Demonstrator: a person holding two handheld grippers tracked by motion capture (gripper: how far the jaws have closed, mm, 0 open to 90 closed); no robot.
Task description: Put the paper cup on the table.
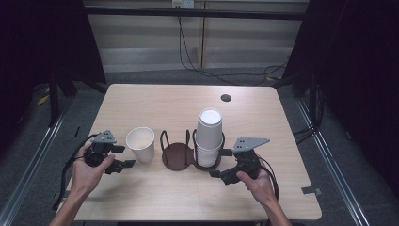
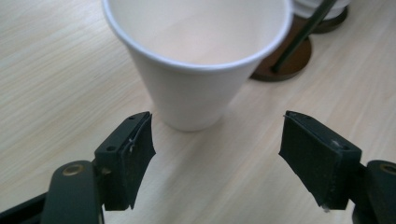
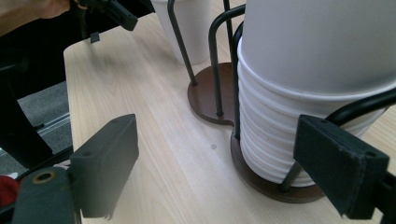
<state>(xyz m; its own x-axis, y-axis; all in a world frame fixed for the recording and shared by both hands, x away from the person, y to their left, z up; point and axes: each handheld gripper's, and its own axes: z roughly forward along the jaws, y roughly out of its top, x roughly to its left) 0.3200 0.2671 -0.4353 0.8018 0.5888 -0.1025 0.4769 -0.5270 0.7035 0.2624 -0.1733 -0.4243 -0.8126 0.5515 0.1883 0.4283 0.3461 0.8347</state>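
A single white paper cup [image 1: 140, 143] [image 2: 196, 70] stands upright on the wooden table [image 1: 164, 103], left of a dark two-ring cup holder [image 1: 178, 154]. The holder's right ring carries a stack of white cups [image 1: 208, 136] [image 3: 303, 93]; its left ring is bare. My left gripper [image 1: 123, 156] [image 2: 217, 149] is open just short of the single cup, and nothing lies between its pads. My right gripper [image 1: 220, 163] [image 3: 215, 158] is open close to the base of the stack, its jaws set wide and not touching it.
A round cable hole [image 1: 226, 98] sits in the table near its far edge. In the right gripper view the table's left edge drops to a dark floor, and the other hand's gripper [image 3: 116, 14] shows beyond the single cup [image 3: 189, 28].
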